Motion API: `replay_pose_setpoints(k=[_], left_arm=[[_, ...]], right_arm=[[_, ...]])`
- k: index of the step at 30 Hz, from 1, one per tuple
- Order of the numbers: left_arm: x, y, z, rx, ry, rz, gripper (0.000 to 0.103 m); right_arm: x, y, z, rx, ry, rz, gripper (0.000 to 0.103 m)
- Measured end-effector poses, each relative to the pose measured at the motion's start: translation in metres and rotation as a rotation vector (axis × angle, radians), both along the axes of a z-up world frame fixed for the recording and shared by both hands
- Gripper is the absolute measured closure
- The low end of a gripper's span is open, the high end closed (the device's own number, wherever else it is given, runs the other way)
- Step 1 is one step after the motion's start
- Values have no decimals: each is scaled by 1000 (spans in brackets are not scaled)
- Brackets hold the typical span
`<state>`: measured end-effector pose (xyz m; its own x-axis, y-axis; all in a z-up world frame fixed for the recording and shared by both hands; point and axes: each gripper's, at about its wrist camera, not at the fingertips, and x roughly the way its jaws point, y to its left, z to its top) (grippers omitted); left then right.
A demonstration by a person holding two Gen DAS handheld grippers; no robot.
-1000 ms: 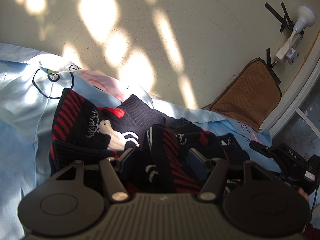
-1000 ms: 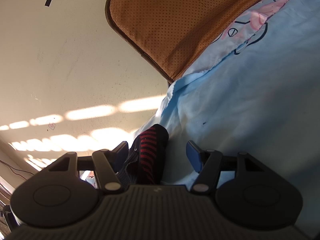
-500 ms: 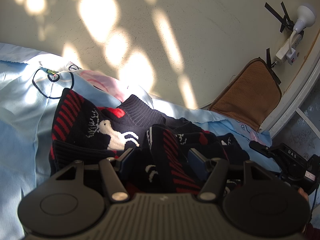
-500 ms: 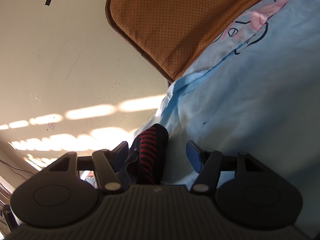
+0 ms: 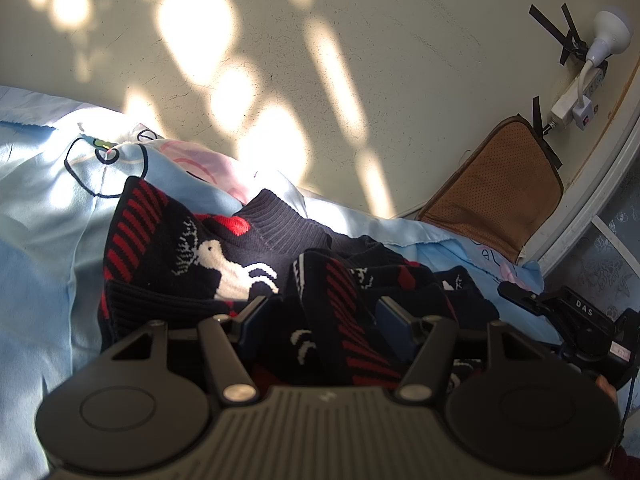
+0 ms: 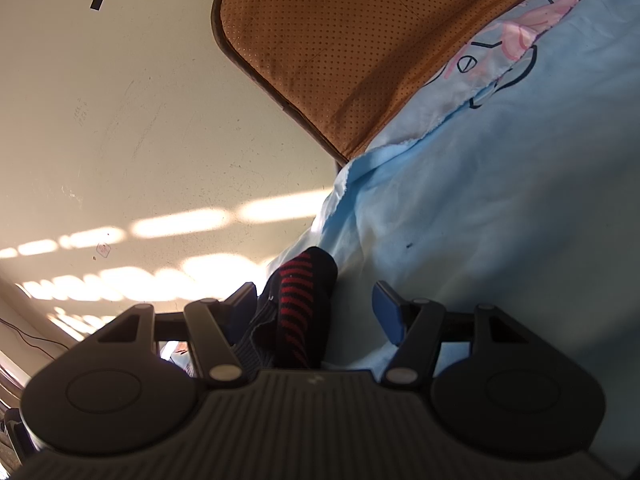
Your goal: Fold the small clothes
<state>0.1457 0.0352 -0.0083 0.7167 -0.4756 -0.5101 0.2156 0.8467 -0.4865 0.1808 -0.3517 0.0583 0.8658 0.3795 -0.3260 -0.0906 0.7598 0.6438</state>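
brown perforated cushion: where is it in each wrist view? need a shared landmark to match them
Left wrist view: the brown perforated cushion is at right of centre, small, leaning on the cream wall above the blue sheet.
Right wrist view: the cushion fills the top centre, large and close, its lower edge tucked behind the sheet.
Shared landmark: the black tape strips on the wall, above the cushion in both views.

One dark knitted sweater point(image 5: 208, 256) with red stripes lies on one light blue sheet point(image 5: 40, 216). One brown cushion point(image 5: 496, 196) leans nearby. One white lamp point(image 5: 608, 36) is on the wall.
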Motion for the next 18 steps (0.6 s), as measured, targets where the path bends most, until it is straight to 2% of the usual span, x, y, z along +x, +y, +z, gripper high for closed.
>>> replay_pose_setpoints(k=[18], left_arm=[[0,2,0,-18,4,-1,43]], right_arm=[[0,-1,0,4,-1,2,37]])
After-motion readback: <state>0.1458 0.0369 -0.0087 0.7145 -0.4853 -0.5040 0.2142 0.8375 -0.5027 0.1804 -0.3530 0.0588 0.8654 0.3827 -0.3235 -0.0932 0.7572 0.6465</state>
